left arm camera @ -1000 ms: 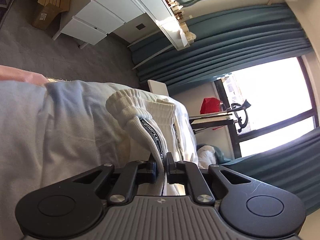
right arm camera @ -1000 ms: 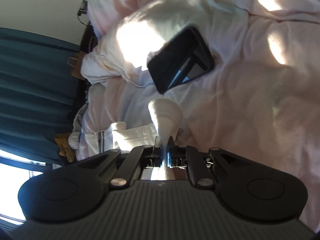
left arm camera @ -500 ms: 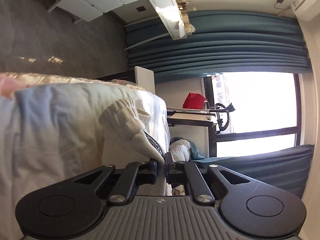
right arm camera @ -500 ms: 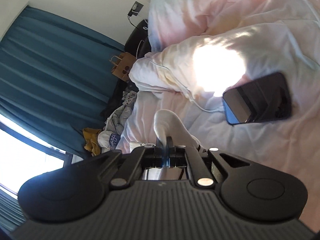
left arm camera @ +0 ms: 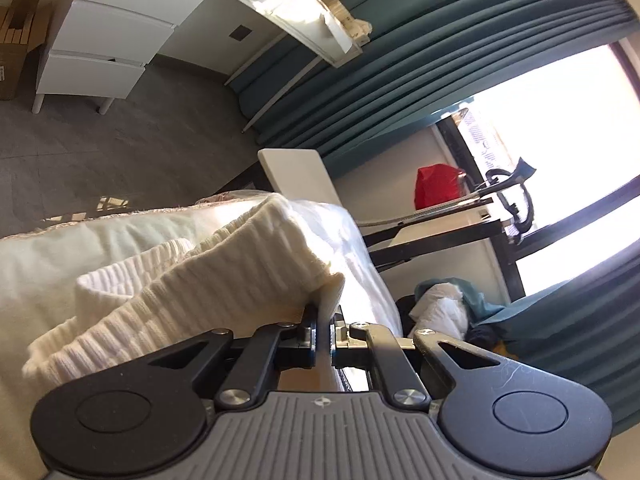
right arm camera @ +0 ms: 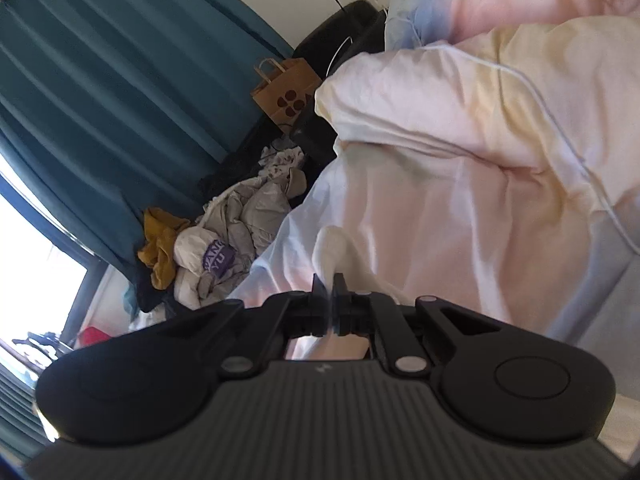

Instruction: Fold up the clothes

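Swung across the bed [right arm camera: 460, 208] since prior frames: white sock [left arm camera: 192, 280] clamped by left gripper [left arm camera: 323, 326] and right gripper [right arm camera: 329, 300]. Risk: thin pinch slipping mid-swing.

White ribbed sock [left arm camera: 192, 280] stretched over bed; other end [right arm camera: 332, 248] prob. same sock.

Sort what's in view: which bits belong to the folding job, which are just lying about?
In the job:
- white knit garment, pinched in the left claw
- its other end, pinched in the right claw
- bed, the work surface

Lying about:
- clothes heap
- paper bag
- red bag
- drawers
- curtains
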Demonstrator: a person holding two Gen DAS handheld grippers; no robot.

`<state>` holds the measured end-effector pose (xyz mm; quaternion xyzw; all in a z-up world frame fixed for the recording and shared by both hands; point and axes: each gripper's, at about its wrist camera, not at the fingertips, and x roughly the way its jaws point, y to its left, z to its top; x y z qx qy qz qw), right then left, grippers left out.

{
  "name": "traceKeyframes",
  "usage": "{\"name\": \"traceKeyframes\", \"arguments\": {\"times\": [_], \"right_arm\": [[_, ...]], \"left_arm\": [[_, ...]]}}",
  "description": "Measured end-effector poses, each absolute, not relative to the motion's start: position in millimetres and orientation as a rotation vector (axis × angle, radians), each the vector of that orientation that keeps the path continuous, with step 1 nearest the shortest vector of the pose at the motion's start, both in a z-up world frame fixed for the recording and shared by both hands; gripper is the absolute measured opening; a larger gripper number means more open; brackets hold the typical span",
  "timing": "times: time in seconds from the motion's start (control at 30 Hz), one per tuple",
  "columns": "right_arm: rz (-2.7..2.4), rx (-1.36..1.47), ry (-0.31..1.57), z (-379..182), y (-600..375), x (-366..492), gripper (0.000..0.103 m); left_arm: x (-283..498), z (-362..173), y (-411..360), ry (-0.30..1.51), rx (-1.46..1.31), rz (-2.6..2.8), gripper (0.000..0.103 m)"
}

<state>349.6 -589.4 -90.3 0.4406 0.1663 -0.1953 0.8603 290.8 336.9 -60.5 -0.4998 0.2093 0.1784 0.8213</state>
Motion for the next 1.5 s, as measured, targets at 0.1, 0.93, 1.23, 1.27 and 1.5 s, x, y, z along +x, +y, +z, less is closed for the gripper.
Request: {"name": "traceKeyframes", "arguments": {"times": [0.1,0.93,1.23,1.27,1.5], "right_arm": [[-0.411,0.857,0.392,-114.7,-585.6,387.4,0.006],[-0.235,0.993,0.344,-103.8,-557.1,247.7,0.064],[-0.361,1.193,0.537,-135.9,-547.9,195.0,0.063],[-0.341,1.227,0.562,-145.0,-548.2,198.1,0.063],[-0.278,1.278,0.519,-187.4,-556.6,221.1,0.064]], "left_arm": [[322.0,-77.0,332.7,0.499,-0.997,0.394,0.007],[152.8,-67.1,266.7,0.410,-1.043,0.205,0.079],[151.0,-132.3,303.6,0.507,-1.282,0.188,0.080],[154.3,-139.4,307.4,0.503,-1.307,0.180,0.080],[187.3,-153.7,321.8,0.480,-1.343,0.162,0.082]]}}
